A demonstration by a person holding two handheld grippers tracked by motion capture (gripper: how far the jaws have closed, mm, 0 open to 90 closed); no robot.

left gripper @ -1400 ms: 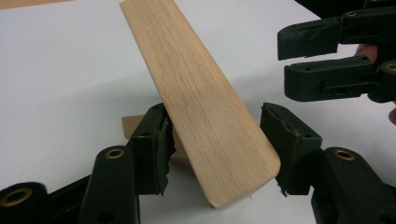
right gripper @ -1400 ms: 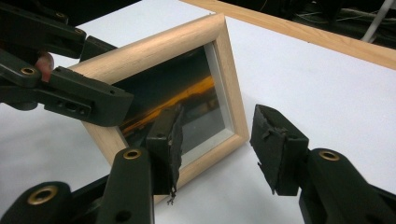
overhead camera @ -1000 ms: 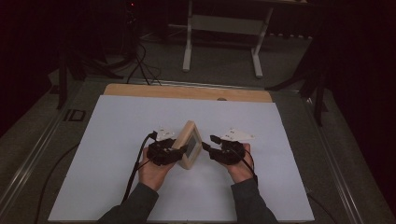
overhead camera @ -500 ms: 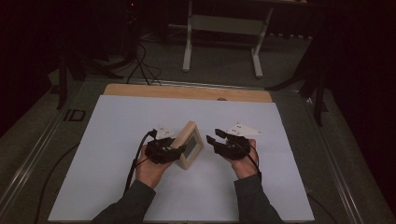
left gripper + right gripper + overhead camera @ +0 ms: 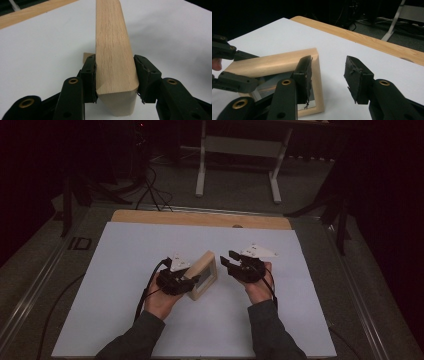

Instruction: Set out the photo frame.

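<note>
**Wooden Frame: Handling and Grip Points**

The white rectangular sheet (image 5: 125, 270) covers most of the light wooden tabletop (image 5: 200, 218), whose bare far edge shows beyond it. Near the middle of the sheet stands the task item: a small square picture frame of pale, rounded wood with a glazed, reflective pane (image 5: 202, 276), tilted up on its lower edge.

The left gripper (image 5: 115, 75) pinches one side rail of the frame. Its jaws have just been closing, and in the left gripper view both pads bear on opposite faces of the rail. The right gripper (image 5: 329, 75) stands spread just beside the frame's free edge. Its jaws have also just been closing, but nothing lies between them; one finger (image 5: 303, 75) sits in front of the frame's pane without a visible grip.

Handling judgement:
- The frame appears light and rigid; the wood should not flex under the pads.
- The rounded, smooth rail may slip or pivot when clamped at one point only.
- The pane is likely fragile. Keep the pads off it.
- Take hold across the thickness of the wooden rails, preferably on opposite sides, one gripper each.
</note>
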